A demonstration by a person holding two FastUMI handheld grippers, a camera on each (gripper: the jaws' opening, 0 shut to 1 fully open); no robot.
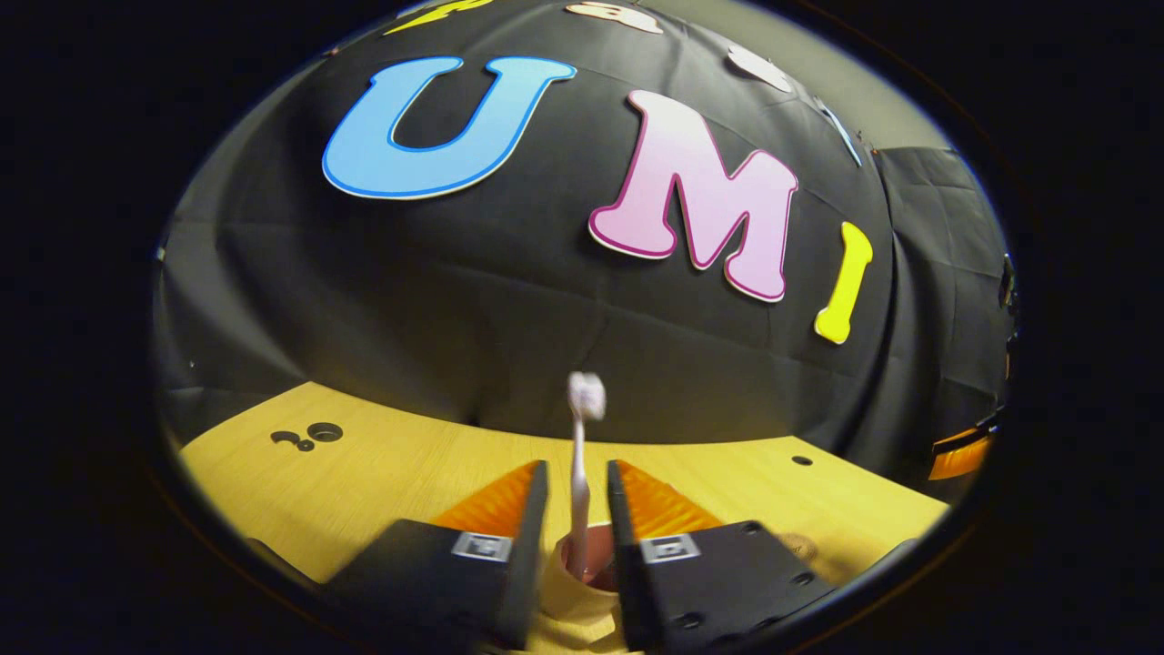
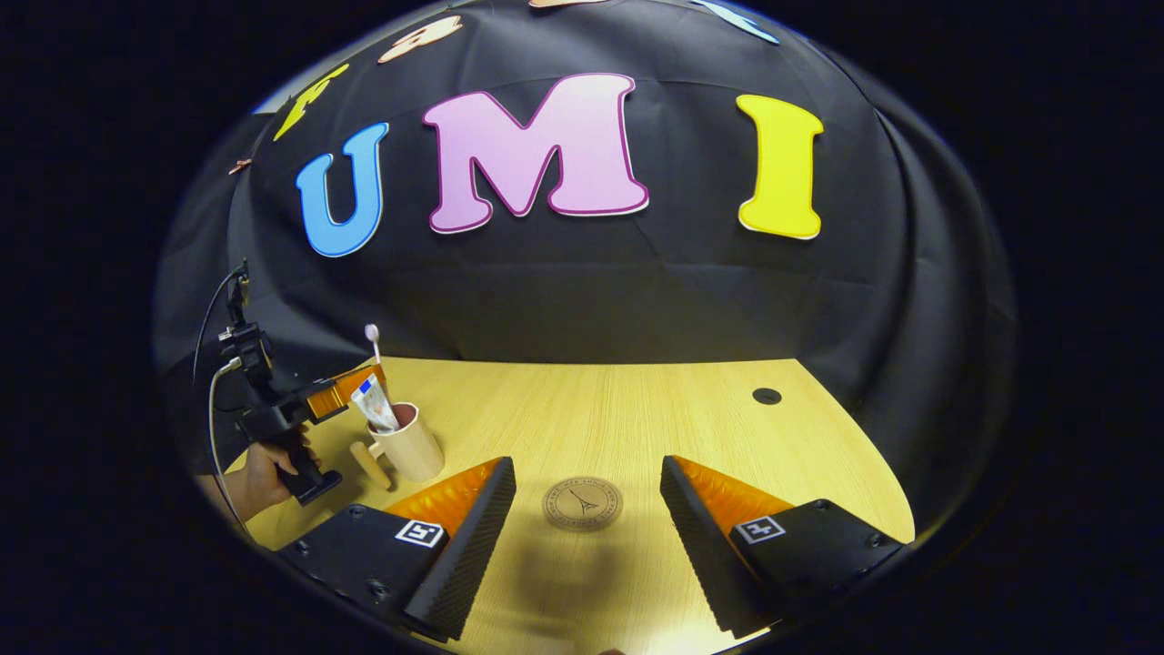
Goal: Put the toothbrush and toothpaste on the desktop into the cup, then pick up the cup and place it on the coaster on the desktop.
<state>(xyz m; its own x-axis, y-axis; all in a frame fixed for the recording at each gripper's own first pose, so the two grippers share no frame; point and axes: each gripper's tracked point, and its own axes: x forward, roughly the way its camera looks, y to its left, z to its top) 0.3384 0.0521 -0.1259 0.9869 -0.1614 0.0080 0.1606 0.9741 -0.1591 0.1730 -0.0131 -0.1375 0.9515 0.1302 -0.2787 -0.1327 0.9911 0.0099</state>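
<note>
The left hand-held gripper (image 1: 577,487) is seen in the left gripper view with its fingers parted a little, one on each side of the toothbrush (image 1: 582,455). A narrow gap is visible between the thin handle and each finger, so the toothbrush is not pressed by them. The toothbrush stands upright with its bristle head uppermost, and its lower end sits inside the cup (image 1: 589,557), whose rim is seen low between the fingers.

In the right gripper view the cup (image 2: 411,444) stands on the wooden table (image 2: 637,409) at the left side. Its handle is turned toward the near left. The toothpaste tube (image 2: 374,404) leans inside the cup, and the toothbrush (image 2: 373,341) rises above it. The left hand-held gripper (image 2: 350,389) is held by a hand (image 2: 264,473) just left of the cup, with its fingers reaching over the rim.

The right hand-held gripper (image 2: 587,509) is spread wide and holds nothing. The round coaster (image 2: 582,503) lies flat on the table between its fingers, touched by neither, and well apart from the cup. A small dark hole (image 2: 767,396) is seen in the table at the far right.
</note>
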